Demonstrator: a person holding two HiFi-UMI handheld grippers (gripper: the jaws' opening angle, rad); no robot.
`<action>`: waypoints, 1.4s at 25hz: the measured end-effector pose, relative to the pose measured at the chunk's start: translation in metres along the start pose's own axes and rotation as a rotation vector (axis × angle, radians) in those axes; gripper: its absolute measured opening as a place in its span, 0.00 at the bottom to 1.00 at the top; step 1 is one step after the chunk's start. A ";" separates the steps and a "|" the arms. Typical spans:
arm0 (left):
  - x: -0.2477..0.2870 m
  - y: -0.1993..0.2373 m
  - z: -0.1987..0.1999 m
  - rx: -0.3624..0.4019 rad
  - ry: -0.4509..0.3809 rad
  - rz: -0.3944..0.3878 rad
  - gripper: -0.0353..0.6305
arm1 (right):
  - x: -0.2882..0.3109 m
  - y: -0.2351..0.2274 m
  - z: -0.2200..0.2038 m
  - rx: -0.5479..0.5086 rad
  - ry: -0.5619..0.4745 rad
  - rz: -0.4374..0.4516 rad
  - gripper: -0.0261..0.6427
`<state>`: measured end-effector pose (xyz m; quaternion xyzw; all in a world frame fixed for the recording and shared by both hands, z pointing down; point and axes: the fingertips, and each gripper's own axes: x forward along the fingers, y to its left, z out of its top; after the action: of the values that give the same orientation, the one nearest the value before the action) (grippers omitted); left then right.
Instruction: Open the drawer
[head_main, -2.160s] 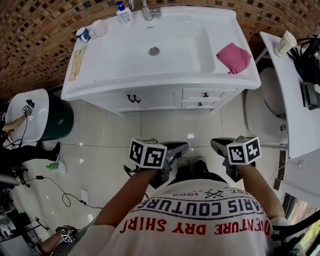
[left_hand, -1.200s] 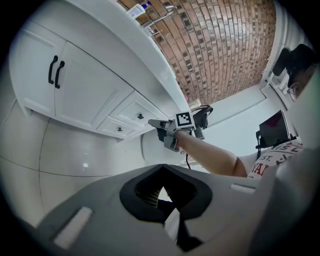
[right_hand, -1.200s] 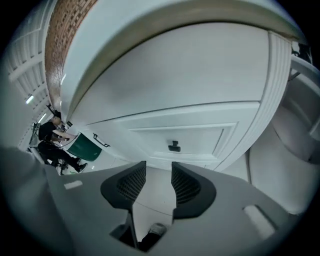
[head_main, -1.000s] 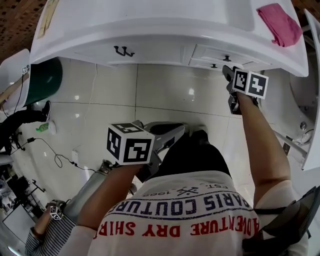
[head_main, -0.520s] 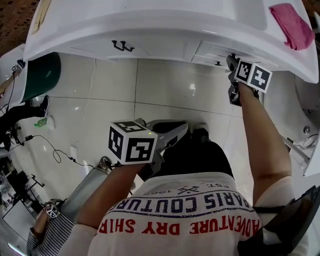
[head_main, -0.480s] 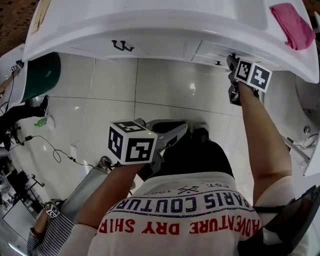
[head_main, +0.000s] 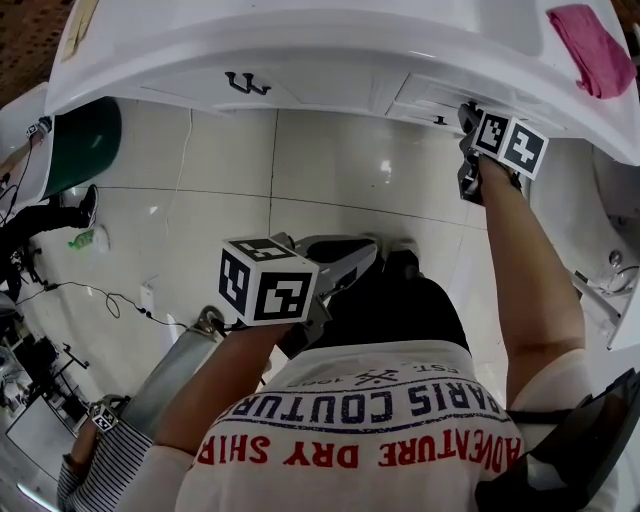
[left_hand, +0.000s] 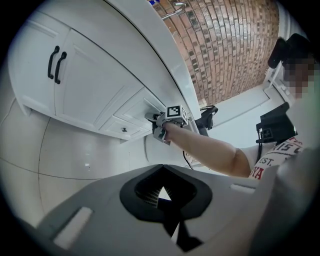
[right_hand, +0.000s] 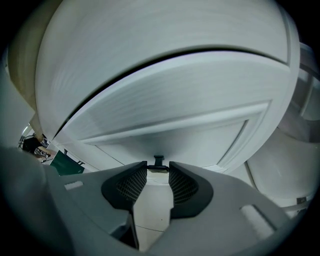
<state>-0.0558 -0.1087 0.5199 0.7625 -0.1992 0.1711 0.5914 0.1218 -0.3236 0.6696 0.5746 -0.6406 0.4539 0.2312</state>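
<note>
The white vanity (head_main: 300, 60) has two small drawers at its right. My right gripper (head_main: 466, 112) is up against the upper drawer (head_main: 425, 92) and hides its knob in the head view. In the right gripper view, the small dark knob (right_hand: 158, 162) sits between the tips of my right gripper (right_hand: 158, 170). The jaws are closing, each pad close beside the knob, and I see no firm press. The left gripper view shows the same reach (left_hand: 152, 120) to the drawer (left_hand: 137, 107). My left gripper (head_main: 372, 252) (left_hand: 162, 172) hangs shut and empty over the floor.
Two black door handles (head_main: 245, 82) are on the cabinet left of the drawers. The lower drawer's knob (head_main: 438, 120) shows below. A pink cloth (head_main: 585, 35) lies on the vanity top. A green bin (head_main: 80, 150) stands at the left, a white fixture (head_main: 612, 190) at the right.
Over two seconds my right gripper went from beside my body up to the upper drawer. In the last half second it stays there. The left gripper has kept its place.
</note>
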 end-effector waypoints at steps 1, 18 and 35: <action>-0.001 0.000 0.001 0.001 -0.001 0.002 0.04 | -0.001 0.000 0.000 -0.001 -0.002 -0.003 0.25; 0.001 -0.014 -0.013 0.003 -0.019 -0.029 0.04 | -0.017 -0.002 -0.028 -0.009 -0.024 -0.011 0.25; -0.017 -0.041 -0.040 0.013 -0.029 -0.038 0.04 | -0.056 0.000 -0.101 -0.036 0.045 -0.025 0.25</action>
<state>-0.0504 -0.0591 0.4873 0.7722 -0.1920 0.1501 0.5867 0.1124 -0.2086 0.6725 0.5678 -0.6362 0.4522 0.2614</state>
